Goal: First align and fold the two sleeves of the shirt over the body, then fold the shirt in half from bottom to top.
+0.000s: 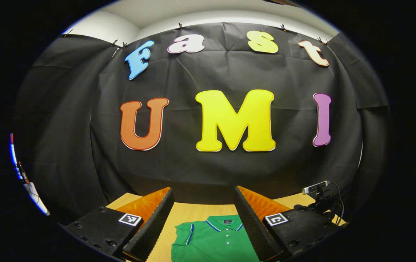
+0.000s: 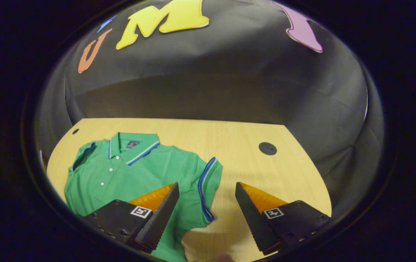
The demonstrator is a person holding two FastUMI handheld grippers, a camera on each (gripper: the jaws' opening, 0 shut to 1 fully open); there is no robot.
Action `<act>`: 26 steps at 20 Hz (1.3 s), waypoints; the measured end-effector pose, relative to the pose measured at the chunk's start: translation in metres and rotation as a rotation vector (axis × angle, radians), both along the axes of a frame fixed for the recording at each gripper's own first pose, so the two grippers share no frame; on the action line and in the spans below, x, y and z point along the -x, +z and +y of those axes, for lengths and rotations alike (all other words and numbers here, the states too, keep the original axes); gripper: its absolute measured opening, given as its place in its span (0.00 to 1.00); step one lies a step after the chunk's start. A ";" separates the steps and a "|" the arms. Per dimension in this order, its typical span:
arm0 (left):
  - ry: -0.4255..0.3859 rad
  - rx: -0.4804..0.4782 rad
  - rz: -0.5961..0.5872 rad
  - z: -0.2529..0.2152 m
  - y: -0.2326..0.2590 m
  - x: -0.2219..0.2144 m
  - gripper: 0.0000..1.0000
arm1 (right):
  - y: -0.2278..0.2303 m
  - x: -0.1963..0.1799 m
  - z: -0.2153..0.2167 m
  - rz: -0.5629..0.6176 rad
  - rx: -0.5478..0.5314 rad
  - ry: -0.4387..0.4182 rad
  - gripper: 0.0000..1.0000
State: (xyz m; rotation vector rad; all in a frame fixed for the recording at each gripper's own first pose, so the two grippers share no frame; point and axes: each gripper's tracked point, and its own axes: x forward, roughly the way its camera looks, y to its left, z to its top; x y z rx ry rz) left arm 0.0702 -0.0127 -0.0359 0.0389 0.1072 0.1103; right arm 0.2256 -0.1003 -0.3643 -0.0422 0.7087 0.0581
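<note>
A green polo shirt (image 2: 131,171) with blue-and-white trim lies flat on the wooden table (image 2: 237,145), collar toward the booth wall. Its right sleeve (image 2: 208,185) spreads out sideways, and the cuff sits between my right gripper's (image 2: 206,189) open fingers, which hover above it with nothing held. In the left gripper view the shirt's collar and button placket (image 1: 222,233) lie below and ahead of my left gripper (image 1: 203,191), which is open and raised well above the table. The shirt's left sleeve (image 1: 184,234) shows beside the left finger.
A small camera on a black stand with cables (image 1: 319,193) sits at the table's right rear. A round black grommet (image 2: 267,148) marks the tabletop right of the shirt, a smaller hole (image 2: 75,131) the far left corner. Black cloth walls the table's back.
</note>
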 end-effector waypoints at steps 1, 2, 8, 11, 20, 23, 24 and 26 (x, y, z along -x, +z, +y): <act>0.006 -0.004 0.004 0.001 -0.002 -0.002 1.00 | -0.008 -0.002 -0.003 0.016 0.000 -0.002 0.95; 0.011 -0.010 0.005 0.003 -0.002 -0.003 1.00 | -0.014 -0.003 -0.003 0.034 -0.008 -0.003 0.95; -0.006 -0.018 0.035 -0.006 -0.007 -0.004 1.00 | -0.034 -0.006 -0.002 0.125 -0.088 -0.038 0.47; -0.019 -0.019 0.038 -0.012 -0.007 -0.004 1.00 | -0.031 -0.004 0.001 0.146 -0.126 -0.058 0.05; -0.021 0.007 0.033 -0.006 -0.007 -0.001 1.00 | 0.024 -0.007 0.014 0.066 -0.149 -0.058 0.00; -0.006 0.018 0.034 0.003 -0.008 0.004 1.00 | 0.043 -0.011 0.049 0.042 -0.152 -0.022 0.00; 0.002 0.019 0.034 0.007 -0.008 0.006 1.00 | 0.046 -0.012 0.064 0.046 -0.158 -0.007 0.00; 0.022 0.022 0.033 0.019 -0.007 0.012 1.00 | 0.045 -0.011 0.095 0.067 -0.176 0.012 0.00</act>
